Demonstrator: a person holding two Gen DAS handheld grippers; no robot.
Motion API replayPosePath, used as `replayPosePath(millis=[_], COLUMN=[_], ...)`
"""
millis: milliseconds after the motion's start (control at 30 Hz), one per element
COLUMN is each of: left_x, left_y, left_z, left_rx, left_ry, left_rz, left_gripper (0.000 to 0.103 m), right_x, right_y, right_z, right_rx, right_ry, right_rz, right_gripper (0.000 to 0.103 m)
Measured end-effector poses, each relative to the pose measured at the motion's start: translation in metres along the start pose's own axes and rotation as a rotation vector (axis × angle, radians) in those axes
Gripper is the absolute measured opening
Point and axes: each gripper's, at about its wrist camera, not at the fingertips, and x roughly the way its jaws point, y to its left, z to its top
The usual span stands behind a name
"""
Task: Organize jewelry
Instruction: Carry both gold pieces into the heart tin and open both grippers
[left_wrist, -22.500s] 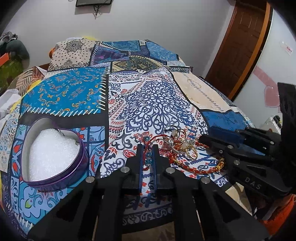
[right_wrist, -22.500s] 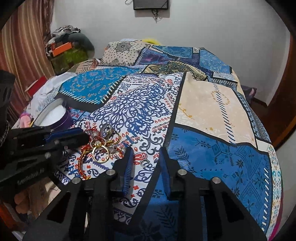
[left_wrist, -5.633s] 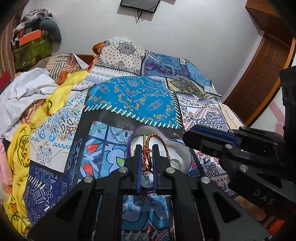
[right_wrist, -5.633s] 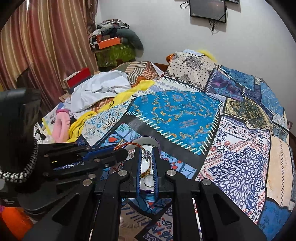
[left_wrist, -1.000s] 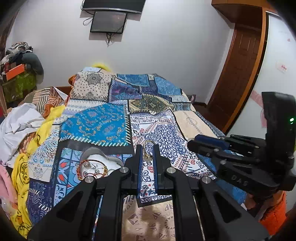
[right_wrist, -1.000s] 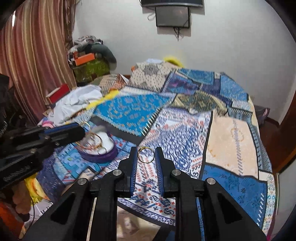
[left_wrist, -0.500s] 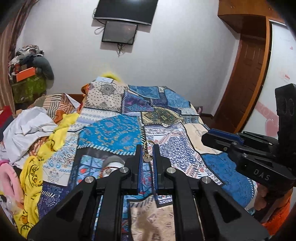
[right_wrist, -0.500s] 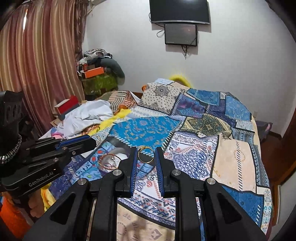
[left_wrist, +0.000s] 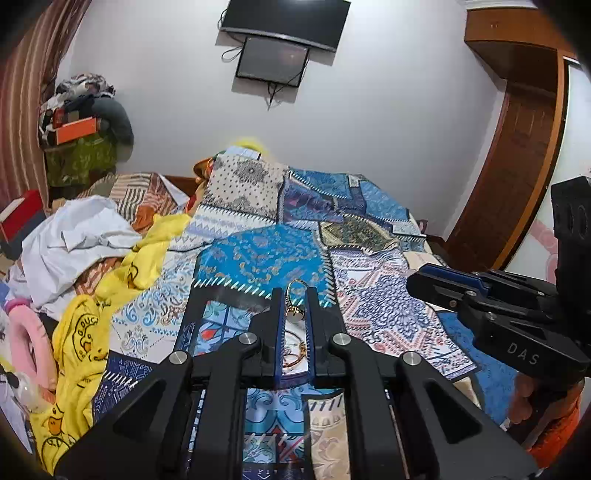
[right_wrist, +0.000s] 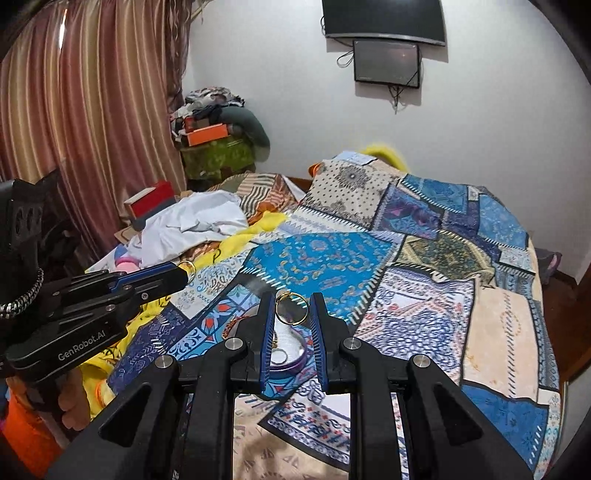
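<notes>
left gripper (left_wrist: 294, 295) clamped, right gripper (right_wrist: 291, 301) clamped

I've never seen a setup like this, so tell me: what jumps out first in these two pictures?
Each black two-finger gripper pinches a small gold ring: the left gripper holds a gold ring with a round top, the right gripper a plain gold hoop ring. Both hang above a bed covered by a bright blue patchwork bedspread, where a purple tin sits below the right gripper.

gold rings (right_wrist: 291, 308) upright above tin (right_wrist: 291, 360)
</notes>
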Motion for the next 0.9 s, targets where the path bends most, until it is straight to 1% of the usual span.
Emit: replayPosePath(millis=[233, 567, 900], left_x=[0.022, 0.058, 0.082], left_y=[0.012, 0.019, 0.019], left_z=[-0.010, -0.028, -0.039], left_rx=[-0.024, -0.042, -0.034], left_ry=[0.054, 0.149, 0.202], left_rz=[-0.005, -0.026, -0.052], left_gripper=[0.008, 0.008, 0.008], right_x=[0.028, 0.070, 0.099], right_y=[0.003, -0.003, -0.005], right_z=[-0.003, -0.013, -0.022], right_rx=[-0.005, 0.034, 0.064], right_ry=[0.056, 0.160, 0.244], right_rz=[0.026, 0.057, 0.083], right_gripper=[0.017, 0.017, 0.017])
